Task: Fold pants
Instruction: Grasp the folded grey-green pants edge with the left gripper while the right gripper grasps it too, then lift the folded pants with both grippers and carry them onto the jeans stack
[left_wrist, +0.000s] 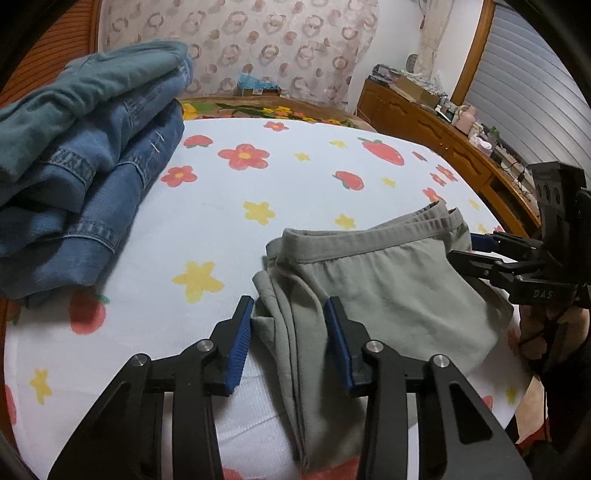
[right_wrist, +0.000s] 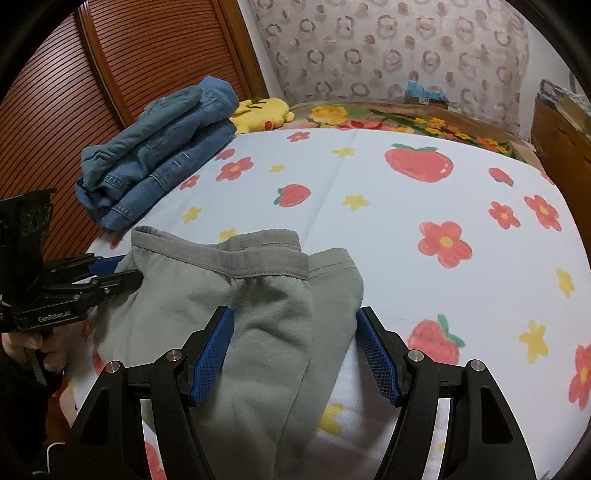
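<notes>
Grey-green pants (left_wrist: 388, 288) (right_wrist: 266, 295) lie folded on the flowered bed sheet (left_wrist: 229, 192), waistband on the far side. My left gripper (left_wrist: 290, 306) straddles the pants' layered left edge. The cloth lies between its blue pads, which stand apart and do not visibly squeeze it. From the right wrist view, the left gripper (right_wrist: 125, 267) sits at that same edge, held by a hand. My right gripper (right_wrist: 295, 314) is open wide over the right part of the pants, the cloth running below and between its fingers. In the left wrist view the right gripper (left_wrist: 467, 247) reaches in near the waistband's right end.
A stack of folded jeans (left_wrist: 92, 166) (right_wrist: 155, 166) sits at the far left of the bed. A yellow plush toy (right_wrist: 258, 114) lies behind it. A wooden dresser (left_wrist: 443, 136) with clutter stands to the right, and a slatted wooden door (right_wrist: 110, 74) to the left.
</notes>
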